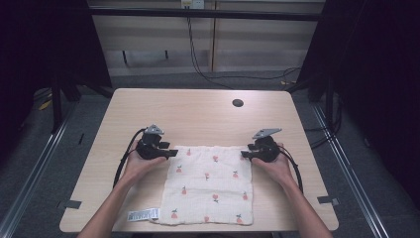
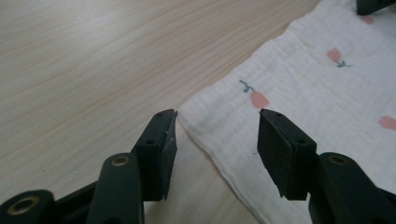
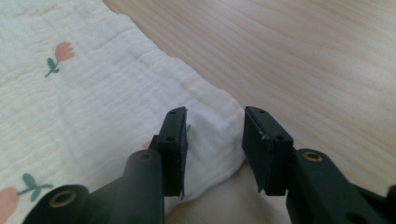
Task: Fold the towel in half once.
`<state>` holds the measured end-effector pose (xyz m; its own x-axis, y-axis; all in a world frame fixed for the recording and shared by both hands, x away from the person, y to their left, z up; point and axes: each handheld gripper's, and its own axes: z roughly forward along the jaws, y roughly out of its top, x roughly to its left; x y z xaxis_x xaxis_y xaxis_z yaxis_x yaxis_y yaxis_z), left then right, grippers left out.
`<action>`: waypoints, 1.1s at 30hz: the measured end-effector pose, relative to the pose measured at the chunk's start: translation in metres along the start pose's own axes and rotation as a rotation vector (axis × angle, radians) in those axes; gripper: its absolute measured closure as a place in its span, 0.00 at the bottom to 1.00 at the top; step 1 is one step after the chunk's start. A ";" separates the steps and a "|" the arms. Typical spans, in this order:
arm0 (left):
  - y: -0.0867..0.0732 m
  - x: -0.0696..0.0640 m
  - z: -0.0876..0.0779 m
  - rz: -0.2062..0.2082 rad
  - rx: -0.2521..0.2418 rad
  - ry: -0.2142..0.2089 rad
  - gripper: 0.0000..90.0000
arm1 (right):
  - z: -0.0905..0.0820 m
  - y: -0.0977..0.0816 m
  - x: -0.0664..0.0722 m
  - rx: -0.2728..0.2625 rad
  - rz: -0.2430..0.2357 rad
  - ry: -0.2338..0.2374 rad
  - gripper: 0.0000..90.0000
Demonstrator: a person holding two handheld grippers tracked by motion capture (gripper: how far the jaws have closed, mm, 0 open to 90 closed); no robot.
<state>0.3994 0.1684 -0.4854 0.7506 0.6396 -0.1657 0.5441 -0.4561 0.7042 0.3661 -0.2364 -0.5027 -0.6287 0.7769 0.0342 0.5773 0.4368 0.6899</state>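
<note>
Cloth (image 1: 208, 183): a white square printed with small pink flowers, spread flat on the near half of the table (image 1: 198, 111); a label (image 1: 143, 215) is seen at its near left corner.
Left gripper (image 1: 172, 152): placed at the far left corner of the cloth; the jaws are parted, with the corner lying between them, and no pad is pressed on it.
Right gripper (image 1: 244, 154): placed at the far right corner; the jaws are spread apart around that corner, and the cloth is not pinched.
Hands: each gripper is held low over the table.
</note>
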 end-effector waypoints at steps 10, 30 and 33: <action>-0.004 0.015 0.011 -0.047 0.007 -0.010 0.52 | -0.003 0.000 -0.003 0.016 0.015 0.035 0.89; 0.003 -0.009 0.032 0.056 0.005 -0.025 0.92 | -0.002 0.001 0.001 0.019 0.019 0.058 0.96; 0.004 -0.001 0.021 0.020 -0.034 -0.060 0.97 | -0.003 0.001 0.002 0.023 0.020 0.060 0.96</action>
<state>0.4083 0.1526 -0.4974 0.7829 0.5919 -0.1918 0.5166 -0.4465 0.7306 0.3637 -0.2356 -0.4999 -0.6467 0.7572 0.0921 0.6018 0.4323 0.6715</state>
